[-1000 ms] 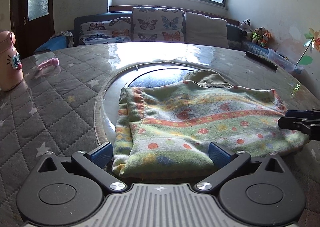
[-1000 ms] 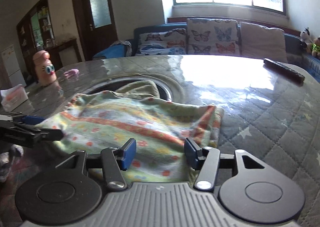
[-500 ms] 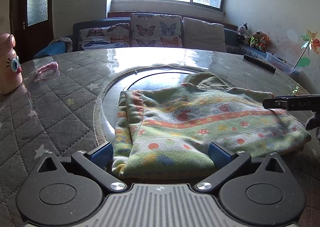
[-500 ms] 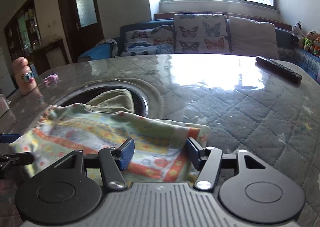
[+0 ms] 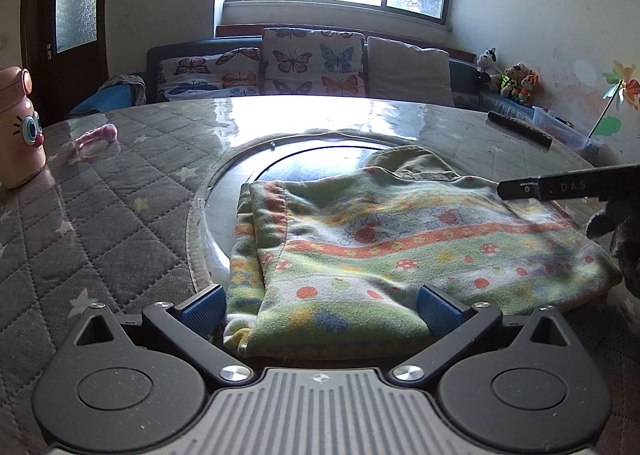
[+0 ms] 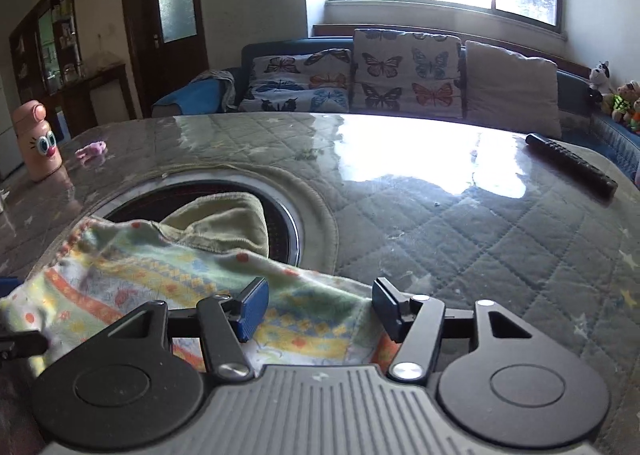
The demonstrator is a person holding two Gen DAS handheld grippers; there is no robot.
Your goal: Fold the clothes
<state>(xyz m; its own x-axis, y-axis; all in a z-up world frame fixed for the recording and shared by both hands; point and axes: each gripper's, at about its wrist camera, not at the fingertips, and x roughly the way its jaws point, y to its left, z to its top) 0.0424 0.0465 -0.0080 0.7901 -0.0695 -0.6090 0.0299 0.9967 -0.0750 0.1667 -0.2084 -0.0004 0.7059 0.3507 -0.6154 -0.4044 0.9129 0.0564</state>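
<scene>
A folded patterned garment (image 5: 380, 247), green with orange stripes and red dots, lies flat over the round glass centre of the table. An olive cloth (image 5: 412, 163) pokes out from under its far edge. My left gripper (image 5: 320, 305) is open, its blue pads either side of the garment's near folded edge, not closed on it. My right gripper (image 6: 316, 307) is open above the garment's right corner (image 6: 224, 291); its side shows in the left wrist view (image 5: 568, 187), raised above the cloth.
The quilted grey table cover (image 5: 100, 215) surrounds the glass disc (image 5: 312, 159). A pink cartoon bottle (image 5: 18, 135) and a small pink toy (image 5: 98, 135) sit at the far left. A black remote (image 6: 572, 165) lies at the far right. A sofa with butterfly cushions (image 5: 312, 67) is behind.
My right gripper has risen and pulled back to the right, off the garment's right edge. The left gripper has lifted slightly and stays open. The garment has not moved.
</scene>
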